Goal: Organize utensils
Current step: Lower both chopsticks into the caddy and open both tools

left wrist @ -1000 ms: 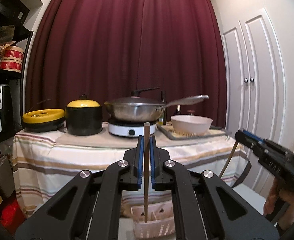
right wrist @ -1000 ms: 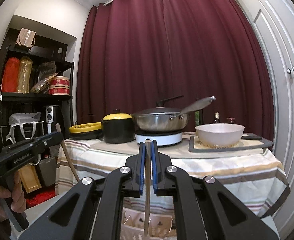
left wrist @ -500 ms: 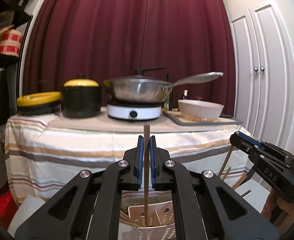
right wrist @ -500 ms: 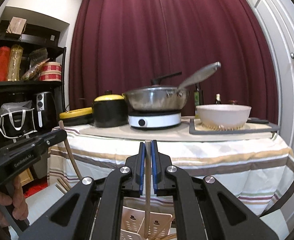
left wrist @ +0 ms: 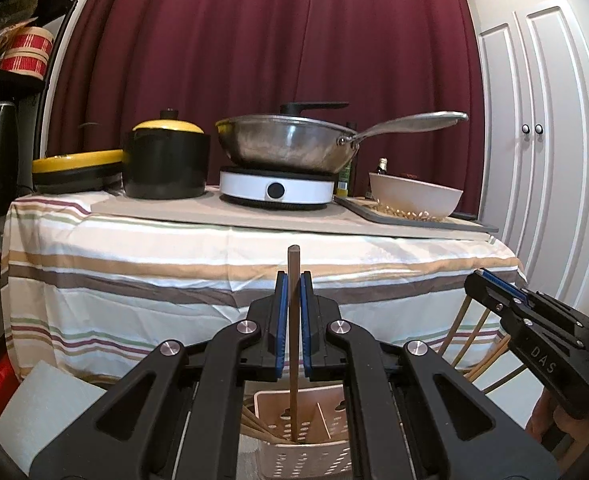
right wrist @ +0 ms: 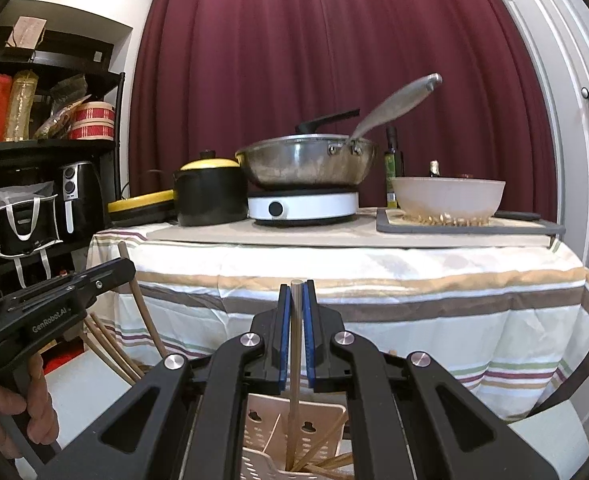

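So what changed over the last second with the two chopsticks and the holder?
Both grippers came down: the left gripper lowered its chopstick until the tip entered the perforated holder, and the right gripper did the same with its chopstick. Nothing was released; both jaws stay shut on their sticks. The table items did not move.

"GenRobot.AI" is printed on the left gripper body; "DAS" is marked on the right gripper body.
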A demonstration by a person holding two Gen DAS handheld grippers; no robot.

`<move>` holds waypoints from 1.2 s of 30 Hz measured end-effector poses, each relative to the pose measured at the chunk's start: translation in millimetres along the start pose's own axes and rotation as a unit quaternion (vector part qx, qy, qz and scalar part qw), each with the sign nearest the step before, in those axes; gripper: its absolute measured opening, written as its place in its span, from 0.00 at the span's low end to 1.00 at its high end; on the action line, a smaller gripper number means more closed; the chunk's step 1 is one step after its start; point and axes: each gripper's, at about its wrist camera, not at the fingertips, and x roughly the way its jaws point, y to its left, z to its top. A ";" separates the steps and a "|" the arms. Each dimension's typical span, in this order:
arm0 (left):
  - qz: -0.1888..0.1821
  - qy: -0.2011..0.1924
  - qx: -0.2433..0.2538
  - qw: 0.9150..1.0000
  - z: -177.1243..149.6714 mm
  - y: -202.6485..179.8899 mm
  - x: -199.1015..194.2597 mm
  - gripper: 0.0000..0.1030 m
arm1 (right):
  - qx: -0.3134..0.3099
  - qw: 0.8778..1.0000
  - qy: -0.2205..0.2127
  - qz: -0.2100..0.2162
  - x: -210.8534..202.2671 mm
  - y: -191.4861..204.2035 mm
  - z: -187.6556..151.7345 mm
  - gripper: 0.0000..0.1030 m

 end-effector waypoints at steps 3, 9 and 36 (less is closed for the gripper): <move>0.001 0.007 0.002 1.000 -6.4 -1.2 4.6 0.06 | 0.002 1.000 0.008 0.000 4.3 -0.4 -5.3 0.07; 0.002 0.019 0.002 1.000 -16.2 -1.9 11.3 0.06 | 0.006 1.000 0.020 -0.003 10.5 -3.3 -13.1 0.07; -0.012 0.009 0.017 1.000 -15.4 -16.2 9.8 0.87 | 0.007 1.000 0.006 -0.010 0.9 -2.7 -8.3 0.62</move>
